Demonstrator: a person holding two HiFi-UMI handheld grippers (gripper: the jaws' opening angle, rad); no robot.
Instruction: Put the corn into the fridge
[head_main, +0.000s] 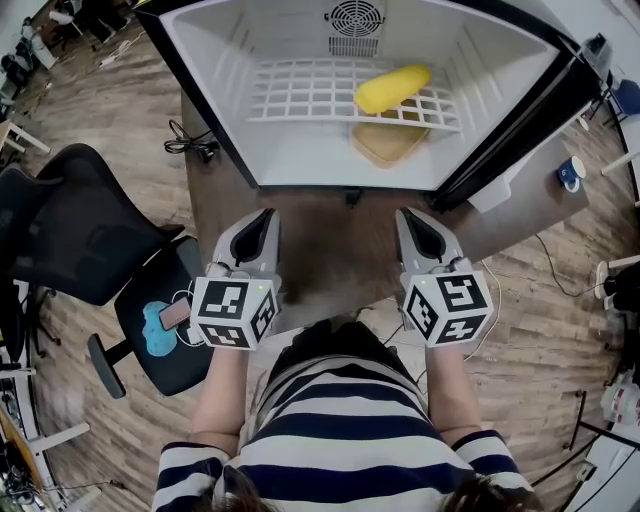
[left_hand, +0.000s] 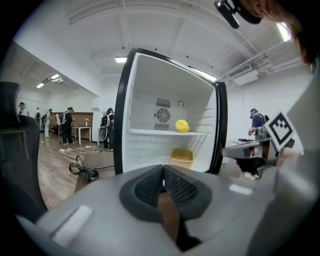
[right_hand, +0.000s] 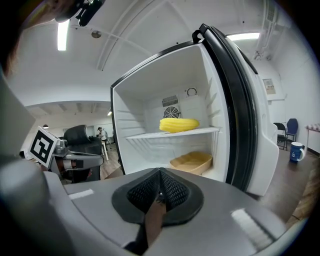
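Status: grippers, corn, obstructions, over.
Left gripper shut, empty; right gripper likewise. Yellow corn cob lying on white wire fridge shelf. Fridge door open; nothing blocking.

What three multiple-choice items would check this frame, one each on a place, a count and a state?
1. Where does the corn lie?
A. in a tan tray
B. on the wire shelf
C. on the wooden floor

2. How many ears of corn show in the fridge?
A. one
B. two
C. three

3. How do the jaws of the left gripper and the right gripper stand?
A. both wide apart
B. left shut on the corn
C. both together, with nothing between them

Answers:
1. B, since the head view shows the yellow ear resting on the white grid.
2. A, since every view shows a single ear.
3. C, since each gripper view shows its pads meeting, with nothing between them.
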